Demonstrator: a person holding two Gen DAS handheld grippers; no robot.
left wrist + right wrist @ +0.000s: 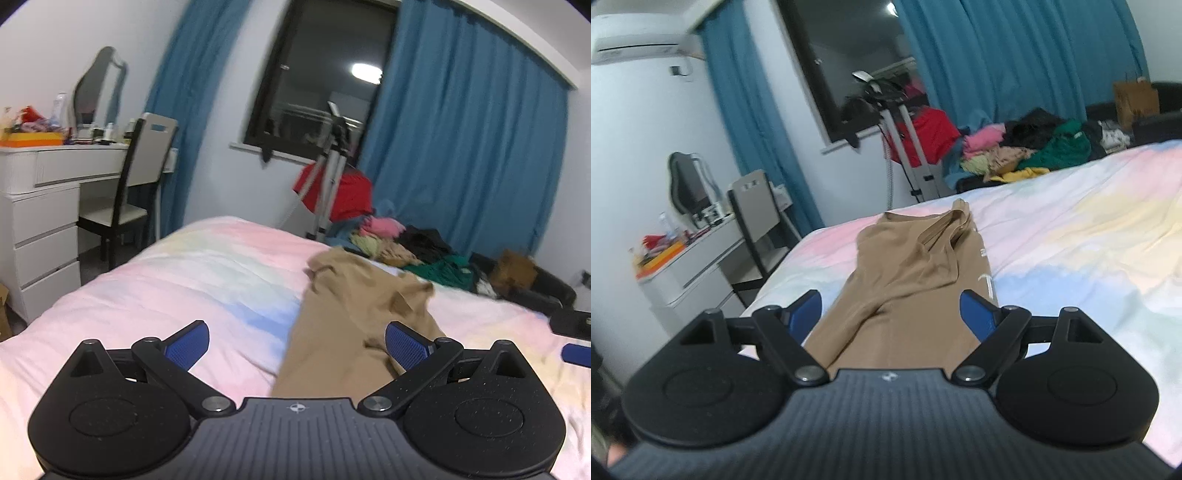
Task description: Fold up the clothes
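Note:
A tan garment [343, 317] lies stretched out on the pastel bedspread [184, 280], running away from me toward the far edge of the bed. My left gripper [297, 345] is open above the bed, its right pad over the garment's near part. The garment also shows in the right wrist view [905, 280], partly folded over itself, with white lettering on its right side. My right gripper [890, 314] is open, with the garment's near end between its blue pads. Part of the right gripper shows at the left wrist view's right edge [574, 349].
A pile of mixed clothes [1034, 151] lies past the bed's far edge, by a tripod [916, 158] and red cloth. A white dresser [37, 221] and chair [140, 177] stand to the left. Blue curtains [461, 147] frame a dark window.

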